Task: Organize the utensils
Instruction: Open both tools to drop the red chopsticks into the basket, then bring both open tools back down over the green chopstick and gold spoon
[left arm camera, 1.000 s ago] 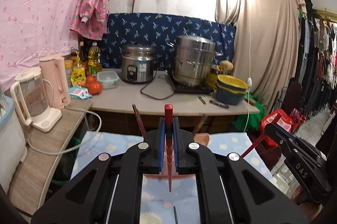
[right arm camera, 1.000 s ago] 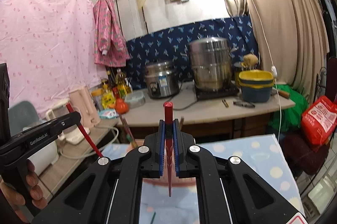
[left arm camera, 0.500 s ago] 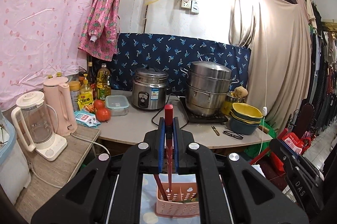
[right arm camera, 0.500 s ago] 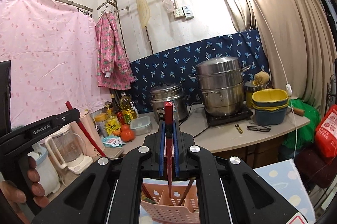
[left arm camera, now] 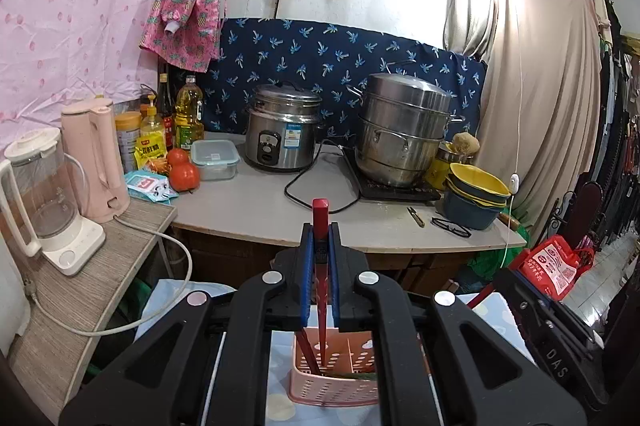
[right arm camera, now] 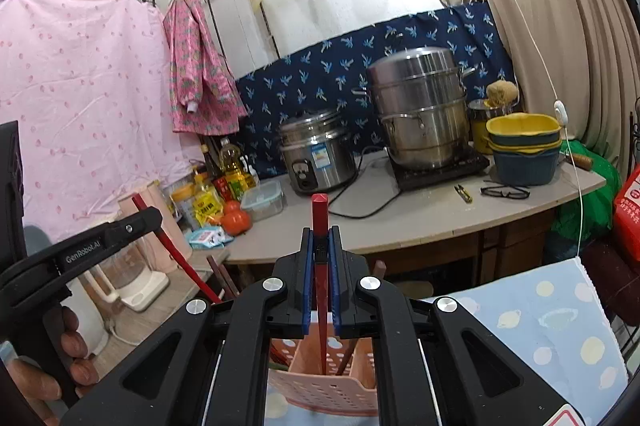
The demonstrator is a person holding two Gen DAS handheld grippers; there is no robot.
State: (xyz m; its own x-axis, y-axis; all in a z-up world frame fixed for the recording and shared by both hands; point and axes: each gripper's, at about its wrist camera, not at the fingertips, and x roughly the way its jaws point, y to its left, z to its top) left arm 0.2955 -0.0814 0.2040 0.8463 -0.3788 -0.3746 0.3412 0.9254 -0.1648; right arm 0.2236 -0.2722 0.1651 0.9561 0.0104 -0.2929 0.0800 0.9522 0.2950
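Two red chopsticks are in play, one clamped upright in each pair of tongs. The left tongs (left arm camera: 320, 268) are closed on a chopstick (left arm camera: 320, 226) whose lower tip now reaches down into the pink basket (left arm camera: 332, 386), in a left-hand compartment beside a dark stick already standing there. The right tongs (right arm camera: 320, 272) are closed on the other chopstick (right arm camera: 320, 222), and its tip likewise dips into the basket (right arm camera: 320, 390), just left of a brown stick leaning in the next section. A second ago the basket was hardly visible under either camera and the tips hung over the spotted cloth; half a second ago it had come into view below, and now it sits lower and closer in both views with the tips past its rim. That shift suggests both hands have carried their sticks over the holder and begun lowering them, so the task looks close to finishing this pair. In the right view the left tongs (right arm camera: 120, 230) show at the left edge with a hand (right arm camera: 60, 358) on the handle and the red stick slanting down toward the basket. I judge the next step is to let each stick drop; the risk is a tip catching on a divider or a stick tipping out if released while tilted. The counter (left arm camera: 260, 201) behind, with its cookers, stays out of it.
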